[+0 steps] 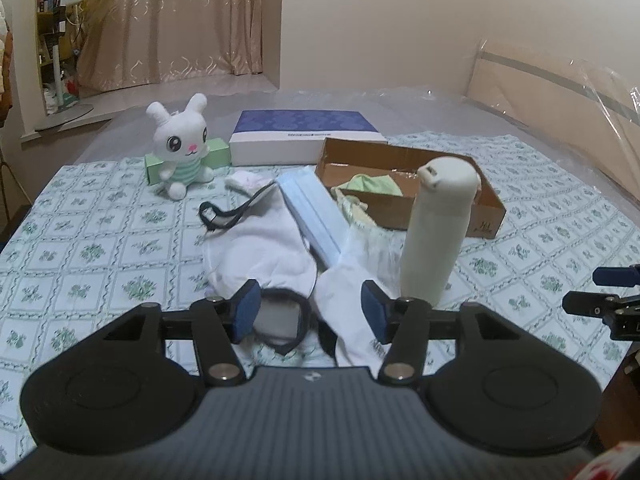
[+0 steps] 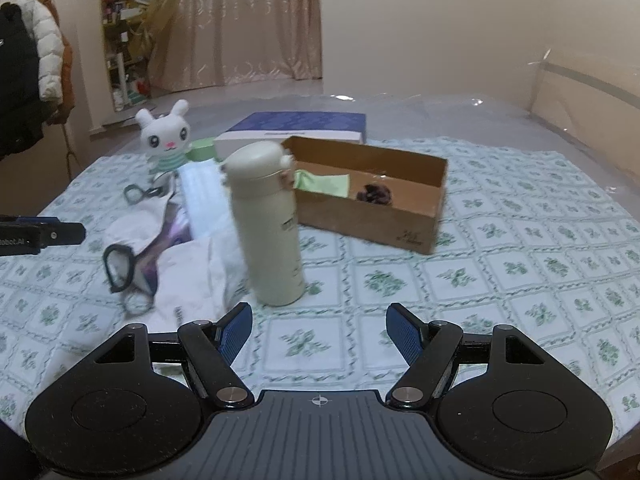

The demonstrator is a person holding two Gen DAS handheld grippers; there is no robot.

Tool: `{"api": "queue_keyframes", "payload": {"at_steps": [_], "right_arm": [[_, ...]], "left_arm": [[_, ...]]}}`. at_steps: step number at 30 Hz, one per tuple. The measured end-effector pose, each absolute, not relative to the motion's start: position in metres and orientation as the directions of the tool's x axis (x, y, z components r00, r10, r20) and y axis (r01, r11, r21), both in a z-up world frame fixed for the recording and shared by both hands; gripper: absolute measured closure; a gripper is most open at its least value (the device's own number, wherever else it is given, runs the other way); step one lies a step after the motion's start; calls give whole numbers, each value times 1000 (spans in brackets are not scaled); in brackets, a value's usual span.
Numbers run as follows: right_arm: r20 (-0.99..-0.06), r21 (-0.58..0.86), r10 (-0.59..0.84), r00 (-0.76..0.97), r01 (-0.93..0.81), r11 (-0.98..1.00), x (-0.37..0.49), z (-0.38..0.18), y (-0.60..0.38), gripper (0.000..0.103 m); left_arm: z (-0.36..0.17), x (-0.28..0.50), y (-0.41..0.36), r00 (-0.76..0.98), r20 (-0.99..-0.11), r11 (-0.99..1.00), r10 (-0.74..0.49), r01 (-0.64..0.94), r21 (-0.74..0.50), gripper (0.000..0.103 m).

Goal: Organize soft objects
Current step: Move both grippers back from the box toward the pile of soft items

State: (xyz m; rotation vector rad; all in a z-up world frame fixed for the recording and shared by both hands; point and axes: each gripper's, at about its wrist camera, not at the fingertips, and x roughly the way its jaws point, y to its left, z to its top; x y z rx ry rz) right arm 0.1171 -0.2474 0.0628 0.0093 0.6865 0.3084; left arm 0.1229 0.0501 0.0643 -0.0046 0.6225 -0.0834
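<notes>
Grippers [image 1: 310, 312] [image 2: 320, 334] tilted downward over patterned cloth [image 2: 500, 280]

We were in a home bedroom: a floral bedsheet [image 1: 120, 240] covered the bed, pink curtains [image 1: 180, 20] hung behind, a crowded bookshelf [image 2: 120, 20] stood in the corner, and coats [image 2: 28, 60] hung on a rack.

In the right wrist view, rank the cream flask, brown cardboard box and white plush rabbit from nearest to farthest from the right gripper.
1. Cream flask: standing upright just ahead of the right gripper, slightly left.
2. Brown cardboard box: behind the flask, ahead and to the right.
3. White plush rabbit: far back on the left, by the green box.
</notes>
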Motion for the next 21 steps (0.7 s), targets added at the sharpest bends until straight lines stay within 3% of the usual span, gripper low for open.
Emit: {"api": "queue_keyframes", "payload": {"at_steps": [21], "right_arm": [[-601,167,443,665,-438,883,116,31,-186,29]], "left_arm": [[26,115,83,777,-630,1000,-1,13,14,41]]}}
